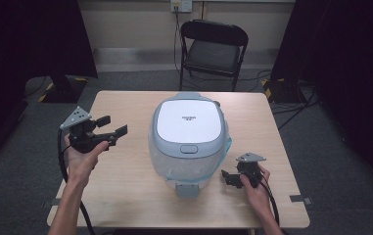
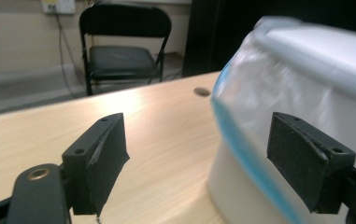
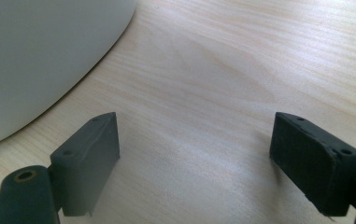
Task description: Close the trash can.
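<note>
The surface [image 1: 125, 186] is pale wood grain, set on grey carpet with dark curtains at both sides of the room. Beyond its far edge a black folding chair [image 1: 213, 49] stands against the wall, below a socket with a cable hanging from it.

In the middle of the surface sits a rice cooker [image 1: 189, 139], by far the biggest thing on it: a rounded whitish body, a grey rim and a flat white lid with a small dark logo. A grey button sits at the front of the lid and a grey tab juts out low on the near side. A blue band runs around the body, plain in the left gripper view, where the cooker [image 2: 306, 93] rises blurred and close on the right. A small round hole in the surface shows just beyond it there.

The left hand-held gripper [image 1: 106, 131] is held up off the surface to the left of the cooker, near it but not touching, pointing towards it. Its jaws stand wide apart with nothing between them; its grey plate is on top and a black cable loops down past the forearm.

The right hand-held gripper [image 1: 229, 177] is low, just beside the cooker's near right side, close to the surface. Its jaws also stand wide apart over bare wood, and the cooker's white wall [image 3: 40, 56] curves by at the upper left of the right gripper view, apart from the pads.
</note>
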`<state>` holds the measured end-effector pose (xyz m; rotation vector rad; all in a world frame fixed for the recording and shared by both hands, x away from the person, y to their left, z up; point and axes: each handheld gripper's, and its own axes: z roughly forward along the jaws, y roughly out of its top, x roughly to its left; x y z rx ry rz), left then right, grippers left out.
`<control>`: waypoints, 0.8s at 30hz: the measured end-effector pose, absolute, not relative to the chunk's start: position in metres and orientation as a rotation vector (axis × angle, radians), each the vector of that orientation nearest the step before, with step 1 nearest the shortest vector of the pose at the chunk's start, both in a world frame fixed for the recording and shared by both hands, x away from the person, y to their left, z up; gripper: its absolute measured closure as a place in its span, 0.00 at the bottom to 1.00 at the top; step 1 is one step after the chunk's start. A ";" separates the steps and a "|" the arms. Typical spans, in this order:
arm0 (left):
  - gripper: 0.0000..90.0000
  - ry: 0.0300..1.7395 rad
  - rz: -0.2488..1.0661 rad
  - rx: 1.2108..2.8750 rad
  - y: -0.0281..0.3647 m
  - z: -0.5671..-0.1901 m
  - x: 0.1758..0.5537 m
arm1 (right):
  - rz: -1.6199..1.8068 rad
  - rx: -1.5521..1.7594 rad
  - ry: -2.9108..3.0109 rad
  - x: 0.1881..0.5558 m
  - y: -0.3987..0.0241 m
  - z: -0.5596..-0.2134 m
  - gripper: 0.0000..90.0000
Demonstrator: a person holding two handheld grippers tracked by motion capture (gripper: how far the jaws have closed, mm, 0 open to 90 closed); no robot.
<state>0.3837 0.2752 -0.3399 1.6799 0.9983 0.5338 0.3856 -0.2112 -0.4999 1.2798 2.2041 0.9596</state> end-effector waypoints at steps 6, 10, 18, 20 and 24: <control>0.20 1.082 0.526 1.685 0.295 -0.363 0.381 | 0.960 1.280 2.204 0.386 -0.211 -0.500 0.16; 0.19 1.126 0.522 1.699 0.305 -0.376 0.379 | 0.960 1.280 2.204 0.386 -0.211 -0.500 0.16; 0.19 1.193 0.468 1.722 0.315 -0.406 0.376 | 0.960 1.279 2.205 0.386 -0.211 -0.500 0.16; 0.19 1.214 0.450 1.731 0.317 -0.415 0.376 | 0.960 1.280 2.204 0.386 -0.211 -0.500 0.16; 0.19 1.240 0.437 1.761 0.318 -0.432 0.374 | 0.960 1.280 2.204 0.386 -0.211 -0.500 0.16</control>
